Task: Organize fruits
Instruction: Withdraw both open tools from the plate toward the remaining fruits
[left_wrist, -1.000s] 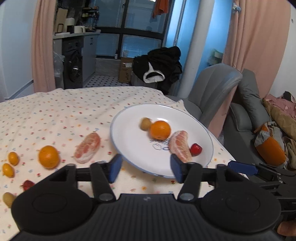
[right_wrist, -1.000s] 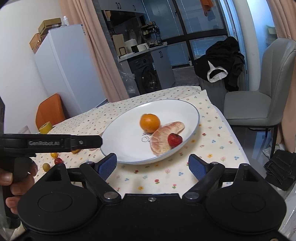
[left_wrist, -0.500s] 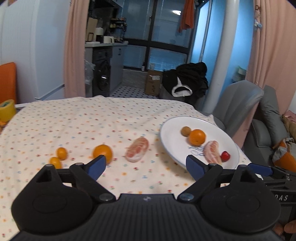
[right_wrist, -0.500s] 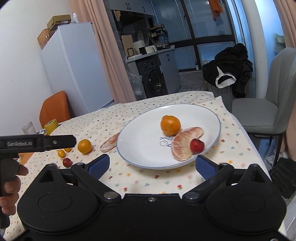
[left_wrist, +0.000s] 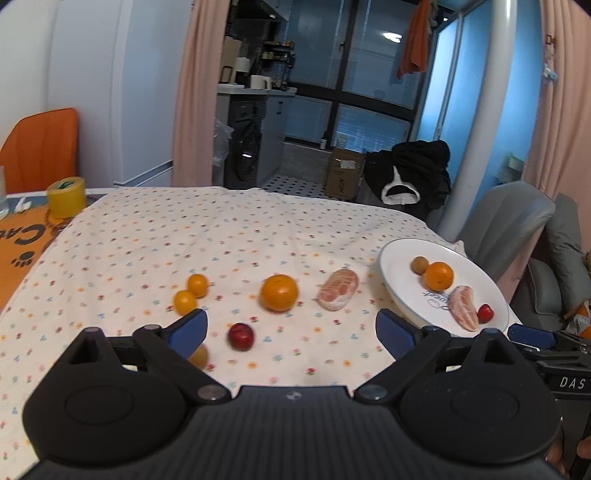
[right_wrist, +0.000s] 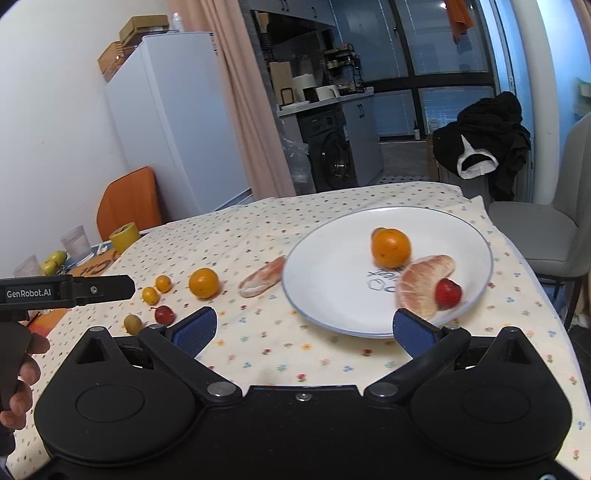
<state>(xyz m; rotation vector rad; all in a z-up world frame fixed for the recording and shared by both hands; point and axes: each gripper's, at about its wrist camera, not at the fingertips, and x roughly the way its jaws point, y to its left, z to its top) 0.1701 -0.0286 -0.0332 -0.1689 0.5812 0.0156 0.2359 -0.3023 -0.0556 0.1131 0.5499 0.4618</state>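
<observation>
Two empty grippers, left gripper (left_wrist: 291, 328) and right gripper (right_wrist: 304, 330), both wide apart.

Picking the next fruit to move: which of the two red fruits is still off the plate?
The red fruit lying on the tablecloth, right ahead of the open left claw. The other red fruit already sits on the plate beside the peeled segment.

Left gripper (left_wrist: 291, 328): matte black body, ribbed centre panel, two round discs, silver pivot screws, blue finger pads (left_wrist: 190, 328). Right gripper (right_wrist: 303, 330): same build; side of left unit carries white "GenRobot.AI" lettering, one silver screw.
</observation>
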